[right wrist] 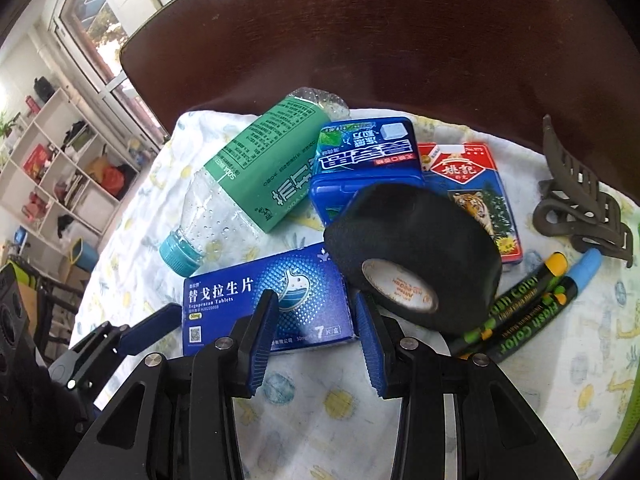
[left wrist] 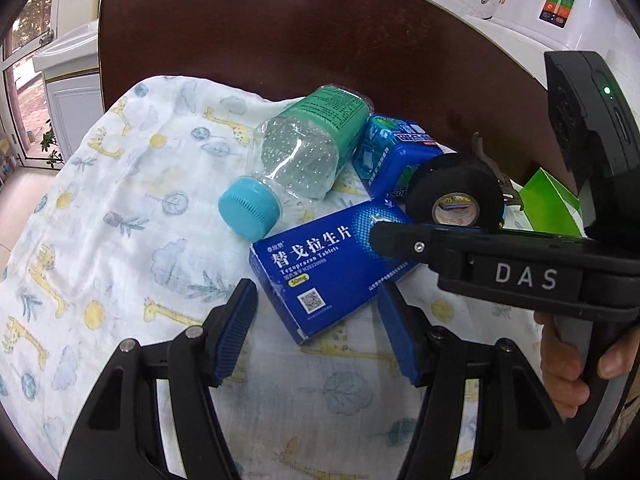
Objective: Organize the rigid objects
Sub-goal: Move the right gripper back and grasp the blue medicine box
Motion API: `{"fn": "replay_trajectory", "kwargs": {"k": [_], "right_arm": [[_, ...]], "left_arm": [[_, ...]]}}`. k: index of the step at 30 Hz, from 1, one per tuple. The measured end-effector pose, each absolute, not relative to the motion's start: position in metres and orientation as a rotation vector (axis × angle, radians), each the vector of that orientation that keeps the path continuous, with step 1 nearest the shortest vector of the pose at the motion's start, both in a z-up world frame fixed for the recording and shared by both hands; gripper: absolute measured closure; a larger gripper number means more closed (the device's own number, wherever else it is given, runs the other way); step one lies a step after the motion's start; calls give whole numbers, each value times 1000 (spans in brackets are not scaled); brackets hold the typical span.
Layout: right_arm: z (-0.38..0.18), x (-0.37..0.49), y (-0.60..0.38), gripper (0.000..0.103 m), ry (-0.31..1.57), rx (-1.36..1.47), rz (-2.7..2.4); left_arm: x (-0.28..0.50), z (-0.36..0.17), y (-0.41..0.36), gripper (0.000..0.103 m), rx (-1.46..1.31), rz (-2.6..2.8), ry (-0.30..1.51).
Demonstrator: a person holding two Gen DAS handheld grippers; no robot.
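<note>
A blue tablet box (left wrist: 328, 268) (right wrist: 264, 300) lies on a giraffe-print cloth (left wrist: 100, 200) (right wrist: 320, 408). My left gripper (left wrist: 316, 300) is open, and the box's near corner sits between its blue pads without being pressed. In the right wrist view only part of the left gripper (right wrist: 132, 332) shows, at the lower left. My right gripper (right wrist: 316, 312) (left wrist: 376, 232) hovers over the box's other end with its jaws apart, next to a black tape roll (left wrist: 452, 188) (right wrist: 416, 248). A clear bottle (left wrist: 304, 148) (right wrist: 248, 184) with a green label lies on its side behind the box.
Behind the tape lie a blue mint tin (left wrist: 396, 152) (right wrist: 366, 156) and a red-and-blue tiger card box (right wrist: 476, 192). A brown hair claw (right wrist: 580, 200) and two markers (right wrist: 532, 304) lie to the right. The cloth covers a dark wooden table (left wrist: 280, 32) (right wrist: 400, 40).
</note>
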State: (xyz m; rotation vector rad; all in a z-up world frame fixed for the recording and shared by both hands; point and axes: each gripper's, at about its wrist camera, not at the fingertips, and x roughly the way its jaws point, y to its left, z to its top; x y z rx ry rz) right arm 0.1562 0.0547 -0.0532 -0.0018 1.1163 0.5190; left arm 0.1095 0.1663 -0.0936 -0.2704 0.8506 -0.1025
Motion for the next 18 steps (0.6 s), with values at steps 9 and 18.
{"fn": "replay_trajectory", "kwargs": {"k": [9,18], "right_arm": [[-51,151,70,56,1119,-57,580],[-56,158,58,55,1173,0,569]], "left_arm": [[102,-91,173,43,-301,-105,837],[96,-91,172,42,-303,-102,855]]}}
